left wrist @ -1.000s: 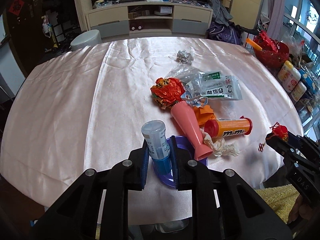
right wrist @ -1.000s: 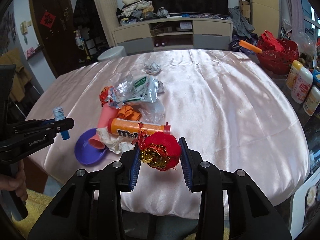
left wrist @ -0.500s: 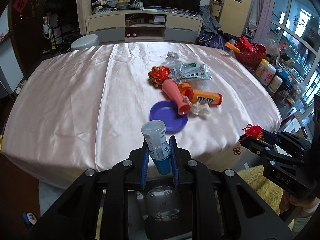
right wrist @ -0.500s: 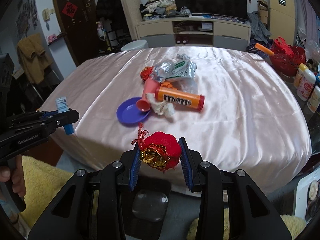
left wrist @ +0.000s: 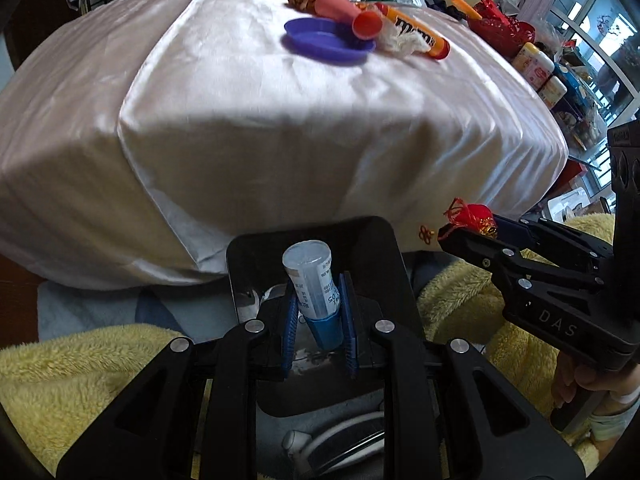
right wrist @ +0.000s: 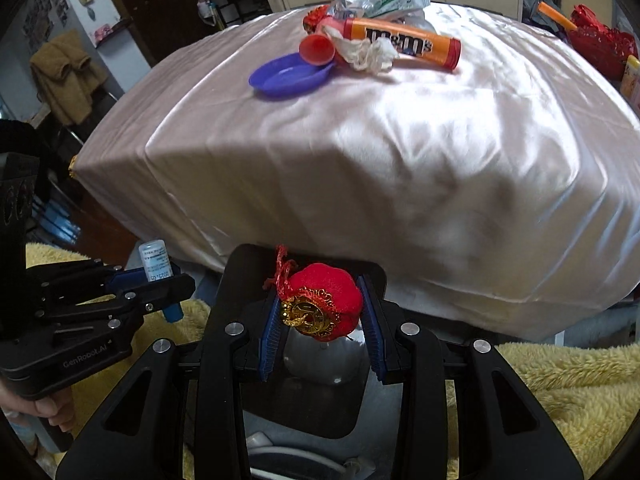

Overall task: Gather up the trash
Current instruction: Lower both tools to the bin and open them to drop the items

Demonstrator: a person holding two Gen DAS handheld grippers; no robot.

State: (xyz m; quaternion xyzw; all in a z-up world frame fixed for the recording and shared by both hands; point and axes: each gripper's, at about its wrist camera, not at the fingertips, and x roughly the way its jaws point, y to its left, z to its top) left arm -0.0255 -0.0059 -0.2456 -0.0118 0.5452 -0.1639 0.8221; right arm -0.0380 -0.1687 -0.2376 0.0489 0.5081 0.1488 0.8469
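Left tool (left wrist: 316, 320) grips one small clear plastic bottle with a blue cap (left wrist: 313, 289), cap downward, directly above one black open bin (left wrist: 384, 240) below the tool. Right tool (right wrist: 320, 320) grips one red fabric lantern ornament with gold trim (right wrist: 322, 306) over the same bin. Ahead on the satin-covered surface (left wrist: 260, 120): one purple plastic dish (left wrist: 326, 42), one pink cone-shaped cup (left wrist: 344, 12), one orange candy tube (right wrist: 404, 40), one crumpled white tissue (right wrist: 368, 54).
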